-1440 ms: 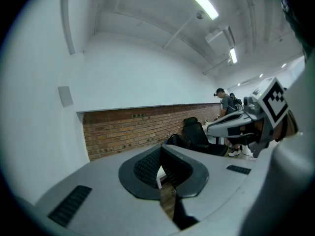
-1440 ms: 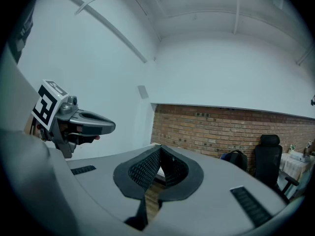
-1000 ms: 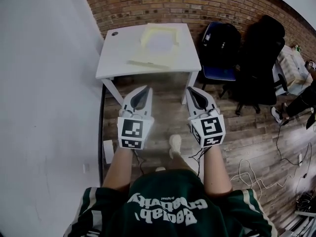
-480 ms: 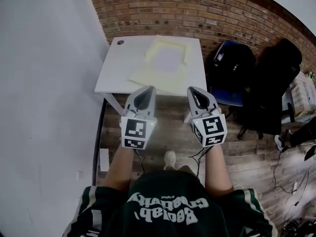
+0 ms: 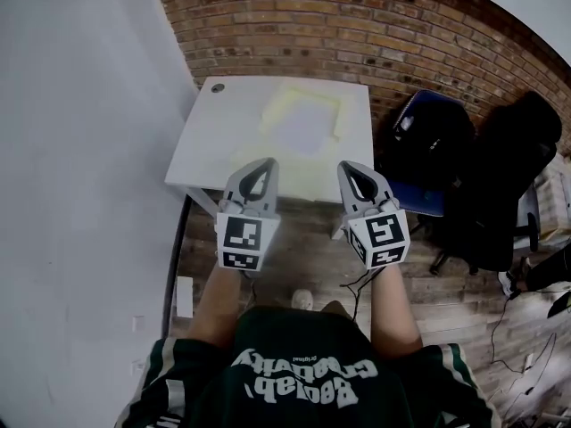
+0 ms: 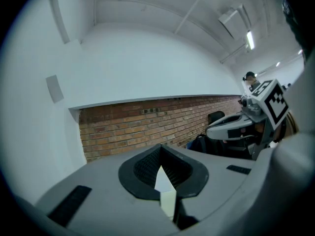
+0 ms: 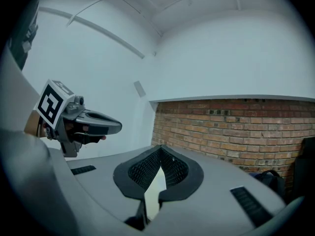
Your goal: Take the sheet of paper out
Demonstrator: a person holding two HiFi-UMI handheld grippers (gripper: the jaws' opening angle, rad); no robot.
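Holding left claw [image 5: 264,162] and right claw [image 5: 344,165] pressed together, empty. Ahead of both, seeing the white paper sheet [image 5: 305,114] inside a pale yellow flat folder [image 5: 308,93] on the white rectangular surface [image 5: 207,141]. Risking to drag the folder along if pinched too.

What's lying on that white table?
A yellow folder holding a pale sheet, and a small dark disc at the far left corner. Anything beneath the folder is covered.
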